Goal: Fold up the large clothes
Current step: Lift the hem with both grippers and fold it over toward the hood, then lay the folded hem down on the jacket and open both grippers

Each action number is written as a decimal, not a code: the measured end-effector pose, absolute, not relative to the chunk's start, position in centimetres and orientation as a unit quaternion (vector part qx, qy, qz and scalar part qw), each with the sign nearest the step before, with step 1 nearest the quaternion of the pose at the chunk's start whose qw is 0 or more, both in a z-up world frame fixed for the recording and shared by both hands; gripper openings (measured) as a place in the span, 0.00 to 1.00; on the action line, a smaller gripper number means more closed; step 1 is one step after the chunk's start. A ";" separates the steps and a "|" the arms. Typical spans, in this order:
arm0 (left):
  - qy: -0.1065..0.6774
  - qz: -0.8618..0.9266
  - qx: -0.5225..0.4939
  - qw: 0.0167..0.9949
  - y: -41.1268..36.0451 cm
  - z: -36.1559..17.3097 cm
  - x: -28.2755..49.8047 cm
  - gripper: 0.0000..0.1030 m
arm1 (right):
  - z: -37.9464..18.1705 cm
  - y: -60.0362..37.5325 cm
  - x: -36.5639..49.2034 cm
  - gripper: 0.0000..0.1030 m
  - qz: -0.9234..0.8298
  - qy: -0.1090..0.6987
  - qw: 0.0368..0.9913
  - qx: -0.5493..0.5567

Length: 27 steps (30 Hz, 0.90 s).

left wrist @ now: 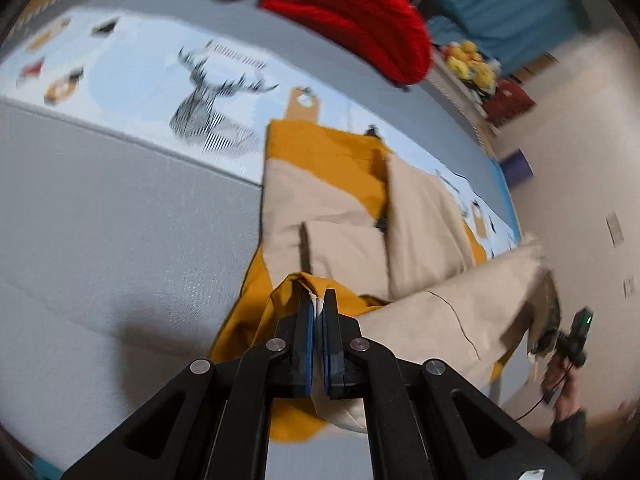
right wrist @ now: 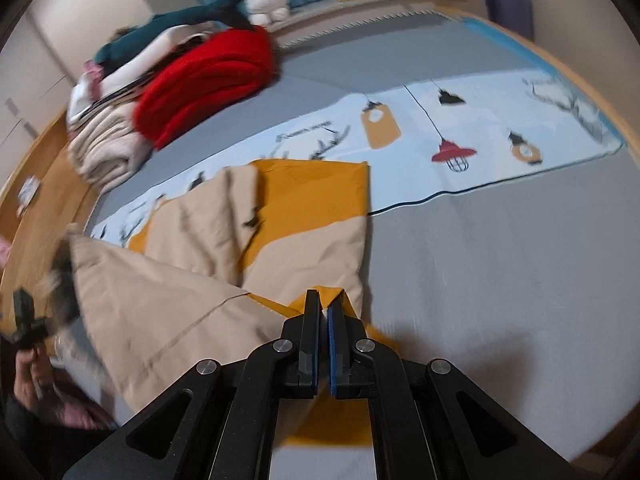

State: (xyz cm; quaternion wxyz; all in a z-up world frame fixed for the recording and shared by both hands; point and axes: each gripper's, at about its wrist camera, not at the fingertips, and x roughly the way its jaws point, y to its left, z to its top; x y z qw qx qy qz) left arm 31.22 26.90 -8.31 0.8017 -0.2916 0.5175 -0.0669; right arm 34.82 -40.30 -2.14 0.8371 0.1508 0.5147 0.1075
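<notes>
Now mustard-beige garment [left wrist: 332, 200] edge, pinched in both tongs [left wrist: 319, 300] [right wrist: 323, 304]

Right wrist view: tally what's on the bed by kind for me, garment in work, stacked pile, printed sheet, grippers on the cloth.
Mustard-and-beige garment being folded: 1
Pile of folded clothes with a red one on top: 1
Printed light-blue sheet: 1
Grippers clamped on the garment: 2, the right gripper and the left gripper
Total: 5
</notes>
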 end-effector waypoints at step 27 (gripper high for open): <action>0.505 0.028 -0.323 0.800 31.8 -8.8 34.9 0.32 | -9.6 -39.3 44.5 0.10 0.071 0.534 0.818 0.203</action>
